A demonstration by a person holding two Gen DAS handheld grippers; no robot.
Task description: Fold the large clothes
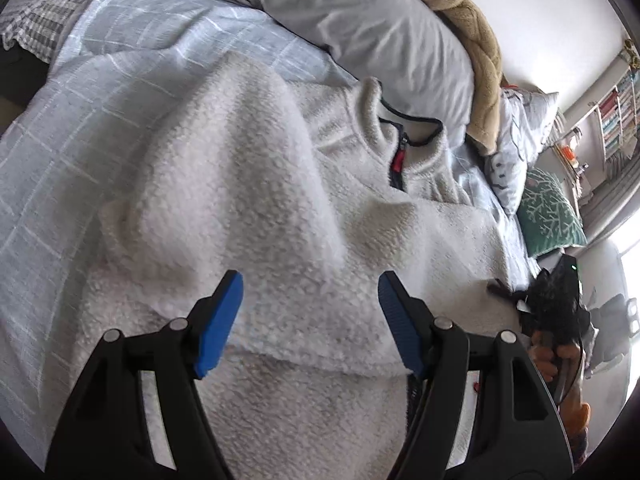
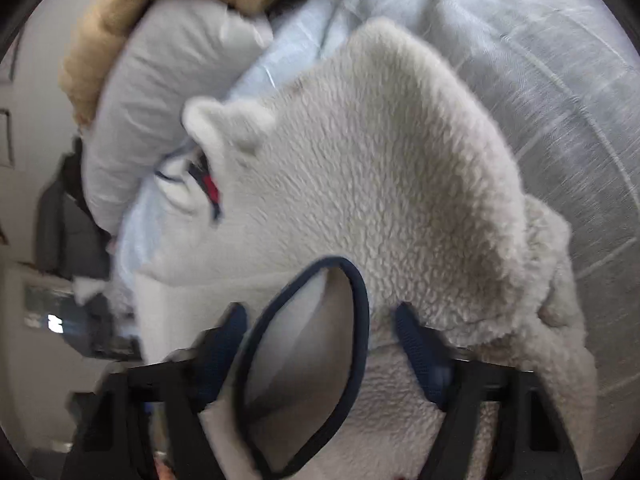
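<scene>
My left gripper (image 1: 310,320) hangs over the fleece jacket (image 1: 256,184), jaws spread wide with nothing between them. The jacket lies across the bed (image 1: 60,152), on the pale checked cover, its collar (image 1: 404,128) and red zip tag towards the pillows (image 1: 360,20) at the head end. One sleeve looks already folded in over the body on the left side, so I'd call that the first fold done. Further right, my right gripper (image 2: 320,336) is down at the sleeve cuff (image 2: 308,364), the one with the dark trim. The trim loop sits between the fingers, but the picture is blurred and I can't tell whether the pads are pressing on it. Left to do, by my reckoning: bring this sleeve across the jacket, then fold the body in half.
</scene>
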